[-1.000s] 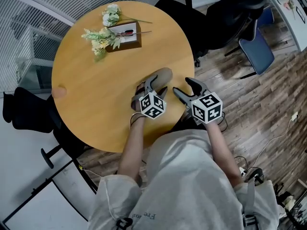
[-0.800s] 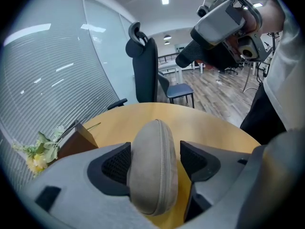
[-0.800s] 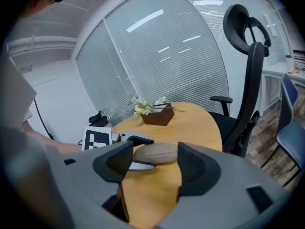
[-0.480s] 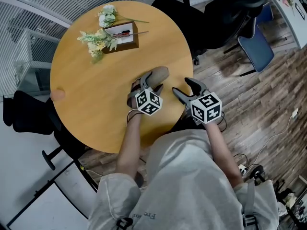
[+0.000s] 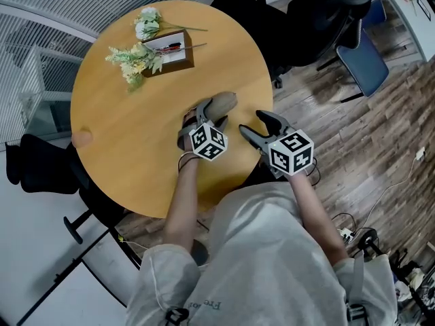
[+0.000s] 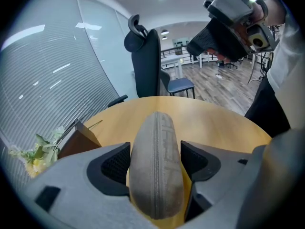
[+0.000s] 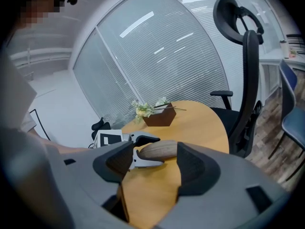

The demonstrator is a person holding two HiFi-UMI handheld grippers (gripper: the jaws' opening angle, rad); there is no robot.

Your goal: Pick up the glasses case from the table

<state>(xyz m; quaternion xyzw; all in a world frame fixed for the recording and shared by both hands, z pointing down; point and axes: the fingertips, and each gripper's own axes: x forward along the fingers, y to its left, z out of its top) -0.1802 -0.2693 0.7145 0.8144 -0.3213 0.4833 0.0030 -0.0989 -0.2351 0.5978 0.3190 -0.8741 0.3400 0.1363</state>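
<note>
The grey-brown zipped glasses case point(image 5: 223, 102) lies on the round wooden table point(image 5: 136, 134) near its right edge. My left gripper point(image 5: 202, 114) is tilted down over the case's near end. In the left gripper view the case point(image 6: 156, 161) lies lengthwise between the jaws. These have just been opening and stand wide, with a gap at the right pad point(image 6: 193, 157), so the case is not clamped. My right gripper point(image 5: 253, 123) hovers open and empty at the table's edge, to the right of the case point(image 7: 159, 149). It looks at the left gripper point(image 7: 119, 140).
A brown box with artificial flowers point(image 5: 166, 49) sits at the far side of the table. A black office chair point(image 5: 319, 19) and a blue chair point(image 5: 363, 60) stand on the wooden floor to the right. Another black chair point(image 5: 41, 168) is at the left.
The left gripper has slid further along and down over the case, which now sits deeper between the jaws. The right gripper has barely moved.
</note>
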